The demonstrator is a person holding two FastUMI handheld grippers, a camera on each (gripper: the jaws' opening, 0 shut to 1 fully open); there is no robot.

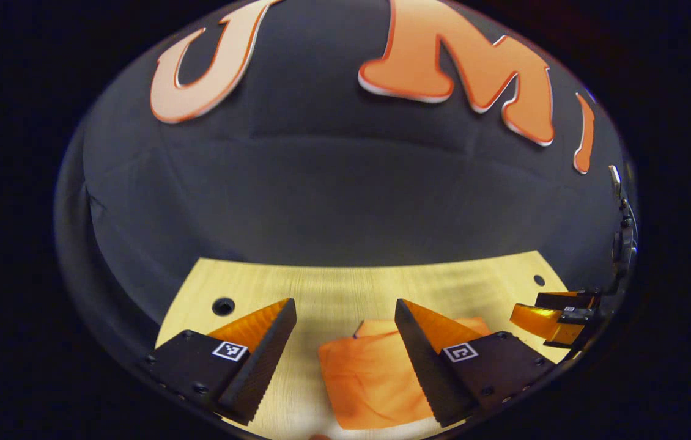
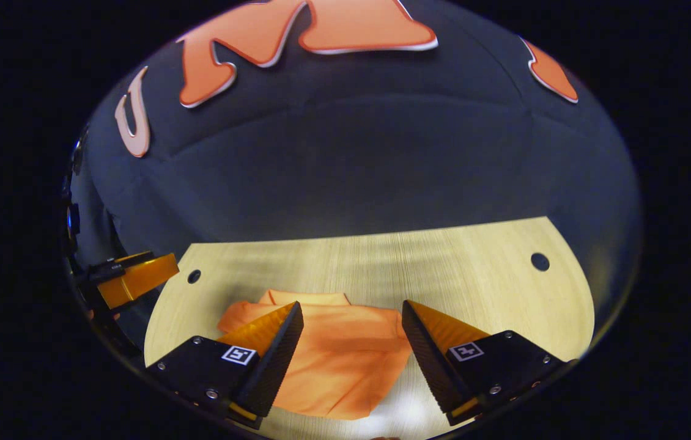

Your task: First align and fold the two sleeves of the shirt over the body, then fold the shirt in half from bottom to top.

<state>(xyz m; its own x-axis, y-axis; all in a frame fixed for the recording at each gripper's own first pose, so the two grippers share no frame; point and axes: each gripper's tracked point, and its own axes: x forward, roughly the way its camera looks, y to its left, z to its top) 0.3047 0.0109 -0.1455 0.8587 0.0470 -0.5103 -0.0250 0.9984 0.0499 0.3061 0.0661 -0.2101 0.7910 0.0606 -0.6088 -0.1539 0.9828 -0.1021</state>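
1. We see the folded orange fabric shirt (image 1: 376, 379) flat on the pale wood-grain table (image 1: 333, 287).
2. Left gripper (image 1: 345, 360): fingers spread, nothing held, shirt betw. & below them.
3. Right gripper (image 2: 351, 360): spread too, shirt betw. fingers, no contact.

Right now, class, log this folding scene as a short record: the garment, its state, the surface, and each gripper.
garment: orange shirt, collar toward the far side
state: lies as a compact bundle on the table, so it looks at least partly folded; the exact fold stage cannot be told
surface: light wooden table with round holes near its far corners
left gripper: open, fingers spread above the shirt, holding nothing
right gripper: open, fingers spread above the shirt, holding nothing
backdrop: black cloth wall
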